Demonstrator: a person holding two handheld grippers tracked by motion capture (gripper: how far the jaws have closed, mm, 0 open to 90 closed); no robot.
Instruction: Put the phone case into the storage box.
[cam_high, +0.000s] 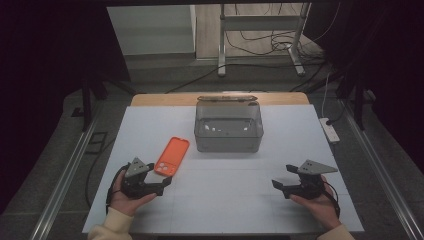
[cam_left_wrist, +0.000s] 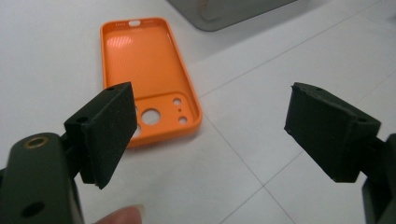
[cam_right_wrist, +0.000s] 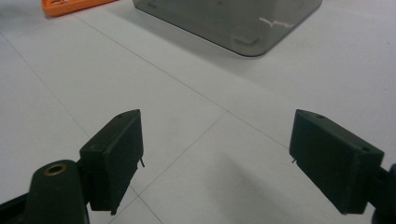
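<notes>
On the white bench (cam_high: 240, 190): 1 orange phone case (cam_high: 171, 155), inside up, left of centre; 1 grey clear box (cam_high: 228, 126) at far centre, lid open. 2 tools: left tool (cam_high: 164, 184) just near the case, jaws spread, empty; right tool (cam_high: 280, 185) at near right, also spread, empty.

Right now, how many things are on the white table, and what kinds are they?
Orange phone case: 1
Clear grey box with its lid open: 1
Grippers, left gripper and right gripper, both open and holding nothing: 2
Total: 4
</notes>
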